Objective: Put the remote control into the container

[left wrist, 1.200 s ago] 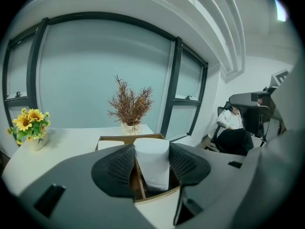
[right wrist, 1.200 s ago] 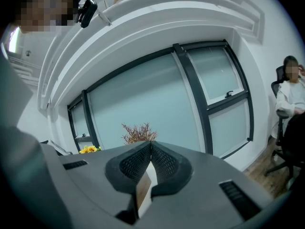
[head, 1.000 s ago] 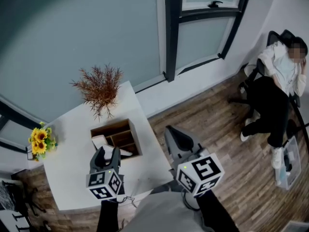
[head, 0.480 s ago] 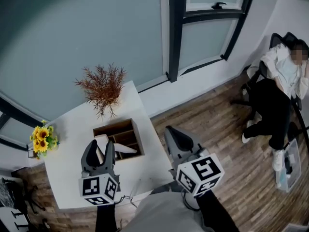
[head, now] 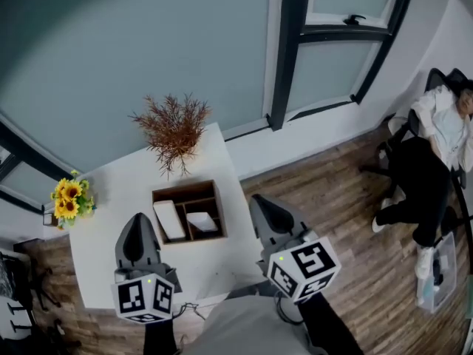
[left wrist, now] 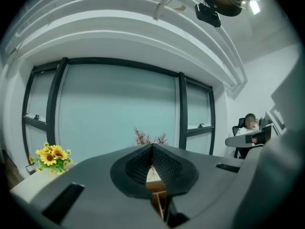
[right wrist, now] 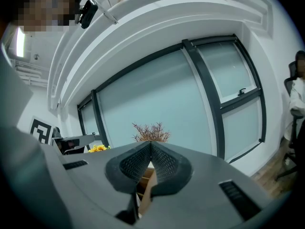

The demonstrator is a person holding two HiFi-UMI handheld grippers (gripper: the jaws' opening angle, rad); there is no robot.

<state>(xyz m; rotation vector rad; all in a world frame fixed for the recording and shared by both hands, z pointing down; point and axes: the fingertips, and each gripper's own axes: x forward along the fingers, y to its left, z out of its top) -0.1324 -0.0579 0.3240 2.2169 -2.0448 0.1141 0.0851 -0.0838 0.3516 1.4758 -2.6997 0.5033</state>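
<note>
**A:** Remote control (head: 168,219): where is it?

**B:** Inside the container (head: 185,190), lying in the long left compartment, if the long white slab is it. But take the nearest things first. There are two tools, both held low over the near side of the counter (head: 111,198).

**A:** And their state?

**B:** The left tool (head: 138,222) is closing right down, its pads meeting tip to tip with nothing between them. The right tool (head: 256,200) is clenched as well and carries nothing. Neither touches the container. The left one sits just short of its near-left corner, and the right one is off to its right side.

**A:** How many things are in the container?

**B:** Two white ones. The long slab is on the left, and a shorter white piece (head: 201,221) is in the near right compartment. The far right compartment is in shadow, so I can't tell what it holds.

**A:** What else is on the counter?

**B:** It is one white counter with the one wooden container about mid-way along. There is one bunch of sunflowers (head: 70,198) at the left edge and one dry reddish-brown bush (head: 174,128) at the back.

**A:** And the room?

**B:** Behind the counter is frosted glass (head: 148,43) in dark frames, with one window handle (head: 355,19) showing. The floor (head: 347,220) is wood planks. At the far right one person (head: 436,154) leans back in an office chair, with one clear plastic box (head: 432,276) on the floor near their feet.
</note>
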